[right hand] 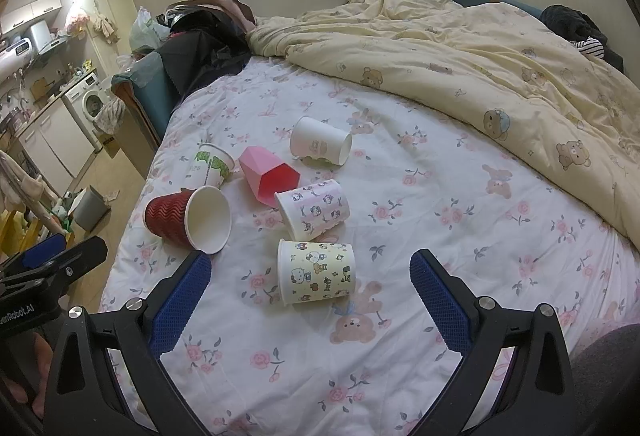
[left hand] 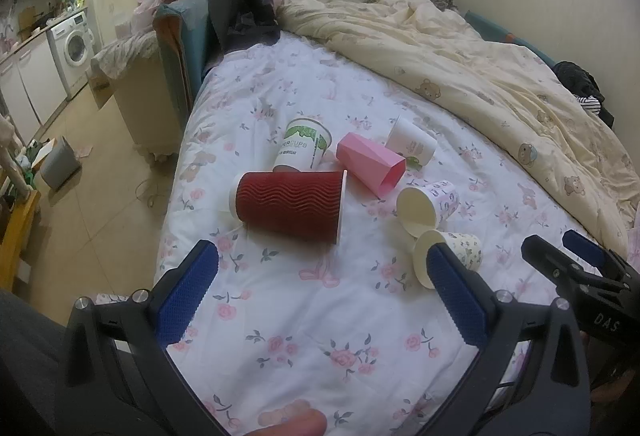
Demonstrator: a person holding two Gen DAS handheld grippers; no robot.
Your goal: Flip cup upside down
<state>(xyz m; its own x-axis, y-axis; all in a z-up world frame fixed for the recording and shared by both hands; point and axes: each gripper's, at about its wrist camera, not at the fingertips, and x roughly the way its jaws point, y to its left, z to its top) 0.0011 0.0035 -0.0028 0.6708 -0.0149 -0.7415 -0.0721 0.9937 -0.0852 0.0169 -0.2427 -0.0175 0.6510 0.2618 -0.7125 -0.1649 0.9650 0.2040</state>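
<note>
1. Cups: six on their sides, clustered near the bed's left edge; cartoon cup nearest.
2. Right gripper, left gripper: fingers spread, empty.
3. Step: approach, probably.
4. Next: straddle one cup, pinch, upend rim-down.

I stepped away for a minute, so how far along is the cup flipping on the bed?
Nothing looks done yet: all six cups lie on their sides on the bed sheet, including the red ribbed cup, the pink faceted cup and the cartoon cup. Nothing is in hand: the left gripper and right gripper are open and empty. Every flip is left.
</note>
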